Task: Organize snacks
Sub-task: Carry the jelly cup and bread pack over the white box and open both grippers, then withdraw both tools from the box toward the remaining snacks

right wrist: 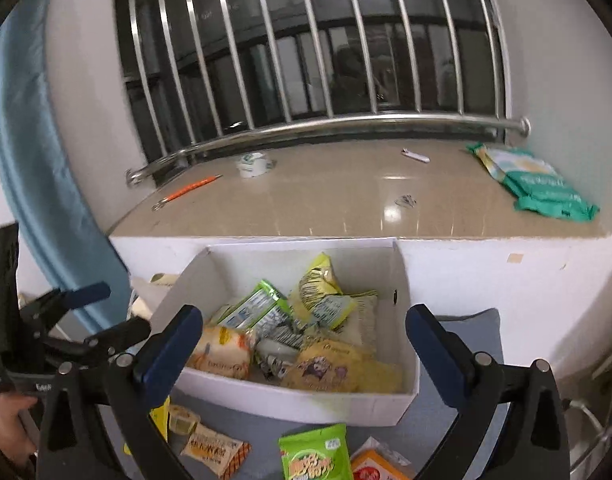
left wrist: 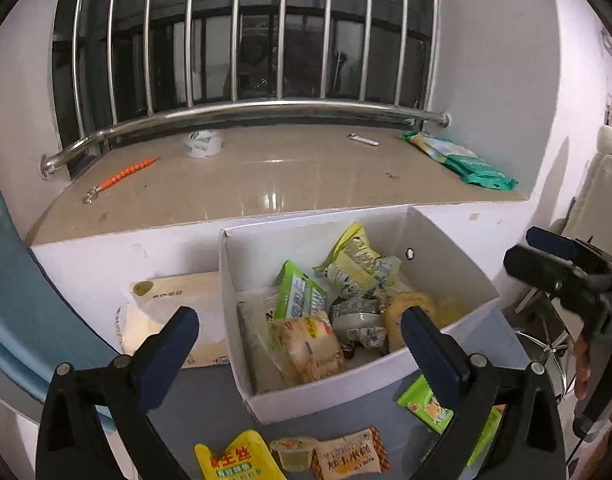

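Before white box (left wrist: 326,396) of snacks: both grippers' fingers spread, empty; packet (left wrist: 348,456) print unreadable.

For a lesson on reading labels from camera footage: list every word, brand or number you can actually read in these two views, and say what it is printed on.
No text reads with certainty.
Yellow packet: large red Chinese characters, too blurred to quote.
Orange-edged cracker packet: dark Chinese print, blurred.
Bun wrapper in the white box: Latin letters upside down, unreadable.
Green pack on the sill: white print, too small.
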A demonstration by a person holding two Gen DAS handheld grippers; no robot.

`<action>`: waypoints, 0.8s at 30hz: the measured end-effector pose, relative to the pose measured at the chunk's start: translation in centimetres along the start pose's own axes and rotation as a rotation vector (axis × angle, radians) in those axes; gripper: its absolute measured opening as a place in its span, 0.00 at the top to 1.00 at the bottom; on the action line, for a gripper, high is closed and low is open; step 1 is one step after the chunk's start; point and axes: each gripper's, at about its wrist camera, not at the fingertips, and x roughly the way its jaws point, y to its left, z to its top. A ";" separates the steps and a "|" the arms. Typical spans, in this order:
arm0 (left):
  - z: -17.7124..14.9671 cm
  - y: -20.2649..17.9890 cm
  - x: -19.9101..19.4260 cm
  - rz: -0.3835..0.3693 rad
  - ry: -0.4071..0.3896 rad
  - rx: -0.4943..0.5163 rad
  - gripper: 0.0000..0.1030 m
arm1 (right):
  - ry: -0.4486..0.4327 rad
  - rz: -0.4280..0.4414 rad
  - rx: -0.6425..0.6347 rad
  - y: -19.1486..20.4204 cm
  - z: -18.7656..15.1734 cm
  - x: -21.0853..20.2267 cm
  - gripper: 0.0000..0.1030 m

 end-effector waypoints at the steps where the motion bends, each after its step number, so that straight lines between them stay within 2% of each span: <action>1: -0.1 -0.3 -0.5 -0.006 -0.006 0.009 0.00 | -0.010 0.006 -0.010 0.4 -0.3 -0.7 0.00; 7: -1.3 -2.0 -6.1 -0.027 -0.062 0.051 0.00 | -0.045 0.043 -0.063 2.4 -2.8 -4.7 0.00; 13: -3.9 -3.4 -12.0 -0.078 -0.093 0.055 0.00 | -0.063 0.109 -0.034 3.1 -6.5 -9.2 0.00; 17: -6.7 -4.2 -15.8 -0.088 -0.102 0.068 0.00 | -0.076 0.137 -0.050 4.1 -9.8 -12.3 0.00; 19: -8.4 -4.0 -17.2 -0.088 -0.094 0.058 0.00 | -0.083 0.120 -0.082 4.8 -11.5 -13.9 0.00; 21: -10.2 -3.7 -18.3 -0.104 -0.107 0.032 0.00 | -0.116 0.085 -0.118 5.5 -13.2 -15.4 0.00; 24: -13.6 -2.7 -19.0 -0.151 -0.082 -0.030 0.00 | -0.109 0.079 -0.129 6.2 -15.7 -16.4 0.00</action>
